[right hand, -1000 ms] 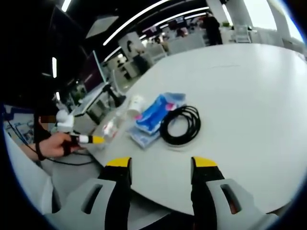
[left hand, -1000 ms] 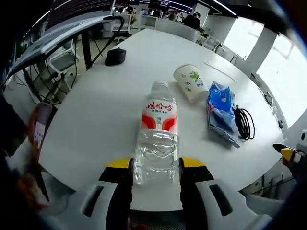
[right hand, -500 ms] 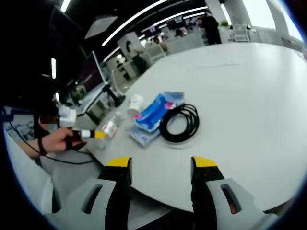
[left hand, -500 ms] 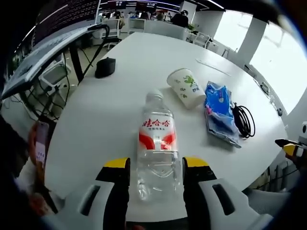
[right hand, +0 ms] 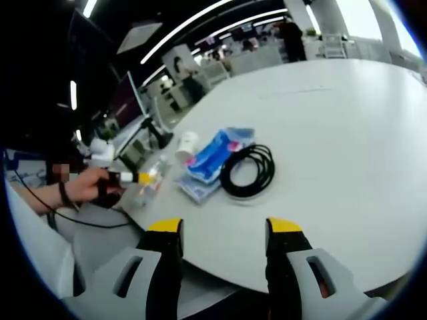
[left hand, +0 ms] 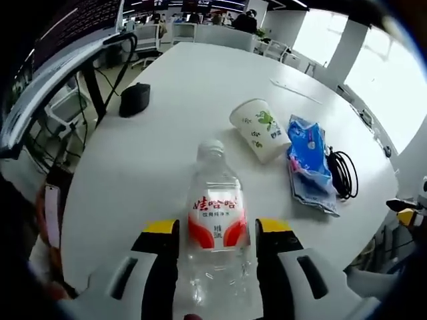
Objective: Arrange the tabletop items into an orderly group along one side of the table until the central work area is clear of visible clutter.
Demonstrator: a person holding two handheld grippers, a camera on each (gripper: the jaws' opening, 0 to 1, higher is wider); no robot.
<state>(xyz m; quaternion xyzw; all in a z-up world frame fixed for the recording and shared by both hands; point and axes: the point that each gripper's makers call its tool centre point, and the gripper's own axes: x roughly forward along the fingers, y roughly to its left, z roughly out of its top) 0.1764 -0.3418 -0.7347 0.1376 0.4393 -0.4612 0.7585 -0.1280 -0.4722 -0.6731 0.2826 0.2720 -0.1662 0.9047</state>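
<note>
White table [left hand: 167, 100] carries a cup [left hand: 261, 129], packet [left hand: 308, 150] and cable [left hand: 341, 175] near its right edge. Left gripper [left hand: 217, 233] clamps the bottle [left hand: 214, 230] at the near edge; right gripper [right hand: 223, 230] gapes empty.

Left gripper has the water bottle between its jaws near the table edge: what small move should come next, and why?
Probably carry the water bottle toward the paper cup and blue tissue pack. The left gripper appears shut on it, and those items with the black cable already cluster along one side.
</note>
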